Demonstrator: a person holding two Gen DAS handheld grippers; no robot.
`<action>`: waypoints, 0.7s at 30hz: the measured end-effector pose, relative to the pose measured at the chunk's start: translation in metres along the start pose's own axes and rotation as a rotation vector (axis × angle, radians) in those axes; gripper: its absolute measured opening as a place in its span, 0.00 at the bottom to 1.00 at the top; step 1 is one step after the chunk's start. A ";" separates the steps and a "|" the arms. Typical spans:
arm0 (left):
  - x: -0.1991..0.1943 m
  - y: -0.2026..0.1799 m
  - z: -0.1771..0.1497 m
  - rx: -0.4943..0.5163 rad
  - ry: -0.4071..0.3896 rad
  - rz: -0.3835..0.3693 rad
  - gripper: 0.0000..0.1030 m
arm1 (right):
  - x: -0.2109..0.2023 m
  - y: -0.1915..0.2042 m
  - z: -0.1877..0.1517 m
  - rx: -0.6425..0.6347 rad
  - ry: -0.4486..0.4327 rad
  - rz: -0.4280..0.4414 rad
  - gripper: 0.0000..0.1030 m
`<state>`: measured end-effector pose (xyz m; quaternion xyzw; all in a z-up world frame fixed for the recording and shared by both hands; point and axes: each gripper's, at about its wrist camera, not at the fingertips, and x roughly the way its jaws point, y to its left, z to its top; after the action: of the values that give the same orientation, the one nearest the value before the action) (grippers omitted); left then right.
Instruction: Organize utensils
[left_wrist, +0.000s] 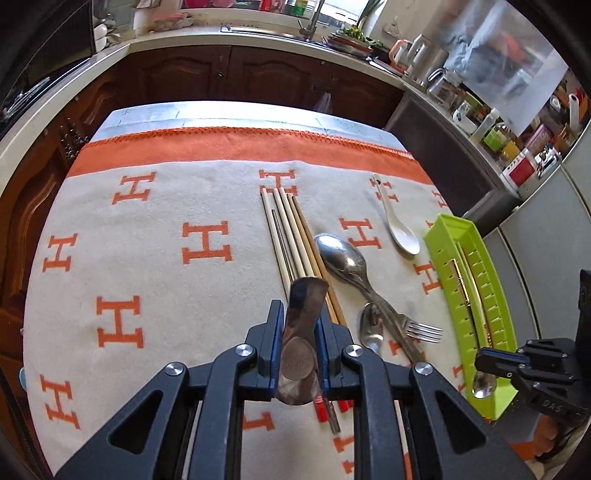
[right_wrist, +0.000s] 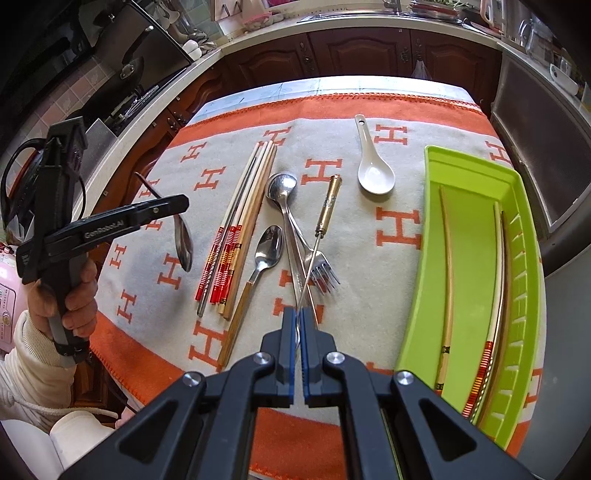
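My left tongs (left_wrist: 298, 354) are clamped on a steel spoon (right_wrist: 183, 236), and I hold it in the air above the left part of the surface with the beige blanket with orange H letters (left_wrist: 147, 258). My right tongs (right_wrist: 298, 332) are closed tight on a thin metal utensil with a brass-coloured handle (right_wrist: 325, 210), which points away from me over the middle of the blanket. Under it lie a steel fork (right_wrist: 322, 275) and a long steel spoon (right_wrist: 282, 186), crossing each other. Just left of them is a spoon with a wooden handle (right_wrist: 255, 273), then a bundle of chopsticks with red striped ends (right_wrist: 236, 229). A white ceramic soup spoon (right_wrist: 373, 166) lies far, alone. On the right stands a lime green plastic tray (right_wrist: 476, 229), with some chopsticks inside it.
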<state>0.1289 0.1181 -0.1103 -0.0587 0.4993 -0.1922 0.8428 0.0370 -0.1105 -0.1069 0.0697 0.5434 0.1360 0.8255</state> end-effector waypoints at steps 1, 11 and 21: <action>-0.003 -0.001 0.000 -0.005 -0.001 0.002 0.13 | -0.002 0.000 -0.001 0.002 -0.003 0.002 0.02; -0.032 -0.061 0.001 0.075 0.018 -0.053 0.13 | -0.029 -0.015 -0.012 0.041 -0.077 0.008 0.02; -0.023 -0.183 0.004 0.222 0.090 -0.225 0.13 | -0.058 -0.064 -0.037 0.124 -0.132 -0.084 0.02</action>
<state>0.0741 -0.0421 -0.0366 -0.0122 0.5024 -0.3416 0.7942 -0.0092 -0.1899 -0.0879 0.1068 0.4977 0.0625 0.8585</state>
